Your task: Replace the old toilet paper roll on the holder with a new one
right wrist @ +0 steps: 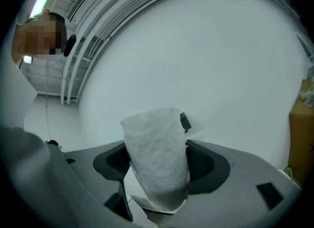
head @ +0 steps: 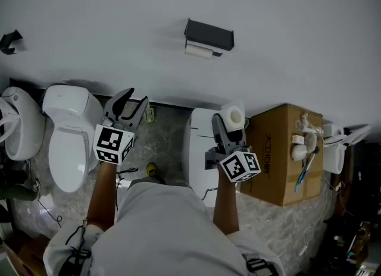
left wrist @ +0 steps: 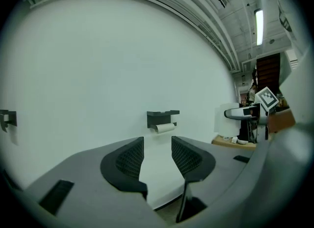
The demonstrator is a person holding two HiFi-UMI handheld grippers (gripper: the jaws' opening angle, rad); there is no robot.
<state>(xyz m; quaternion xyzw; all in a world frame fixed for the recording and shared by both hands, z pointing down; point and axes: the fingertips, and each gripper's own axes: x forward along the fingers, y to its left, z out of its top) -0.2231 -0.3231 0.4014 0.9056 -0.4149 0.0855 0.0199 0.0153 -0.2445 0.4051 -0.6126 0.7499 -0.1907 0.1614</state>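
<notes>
**A:** Grey shirt (head: 161, 233) right under the lens, both forearms reaching up out of it. Far left on the wall, a small dark bracket (head: 9, 41). Below that, a white toilet (head: 70, 138) on the floor, with another white fixture (head: 18, 123) beside it, cut off by the frame edge.

**B:** Next across, left gripper (head: 136, 97), marker cube (head: 113, 144) facing up. Jaws?

**A:** Apart, plainly so in the left gripper view, with nothing between the pads. Only white wall there and, straight ahead through the gap, the black holder (head: 209, 34).

**B:** And the old roll (head: 199, 50)?

**A:** On the holder, tucked under the black cover, slim and pale, well apart from both grippers.

**B:** On to the right gripper (head: 229, 123), then, above a white unit (head: 199, 150) standing against the wall.

**A:** Clamped on the new roll (head: 233, 116). Right gripper view full of it: white paper standing up between the two dark pads, one pad pressed to each side. Round end of the roll turned up toward the head camera.

**B:** Far right?

**A:** Cardboard box (head: 280, 150) just beside the white unit, with a few small white things and a blue-handled tool (head: 305, 150) lying on top near its right edge.
</notes>
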